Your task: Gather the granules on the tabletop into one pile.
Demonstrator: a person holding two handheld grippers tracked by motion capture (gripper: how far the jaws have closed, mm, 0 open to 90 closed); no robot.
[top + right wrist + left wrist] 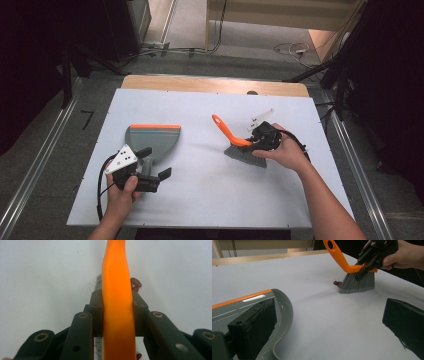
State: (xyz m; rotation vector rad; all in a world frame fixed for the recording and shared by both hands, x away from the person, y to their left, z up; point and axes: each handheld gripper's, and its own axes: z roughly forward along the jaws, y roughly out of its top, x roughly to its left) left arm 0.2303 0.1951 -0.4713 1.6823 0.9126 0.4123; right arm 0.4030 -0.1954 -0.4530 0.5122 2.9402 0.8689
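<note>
White board covers the table (200,200), with dark floor and cables beyond its far edge. My right gripper (257,141), at about three o'clock on the board, is clenched on the orange plastic handle of the small hand brush (231,133); in the right gripper view the jaws press the handle (117,315) from both sides. The grey bristles (358,283) rest on the board, and a small dark red scrap of debris (337,283) lies just beside them, on the side facing the pan. My left gripper (155,162), near eight o'clock, has its jaws released and spread; one jaw sits on the grey plastic dustpan with the orange lip (152,137), the other off to the side over bare board, so nothing is clamped.

I judge the step to be sweeping that scrap toward nine o'clock into the pan. To do it well I want the bristles kept flat on the board and drawn in one slow stroke behind the debris, not over it. The pan looks unsecured, so I would clamp its handle first and steady it, lest the brush push it away.
</note>
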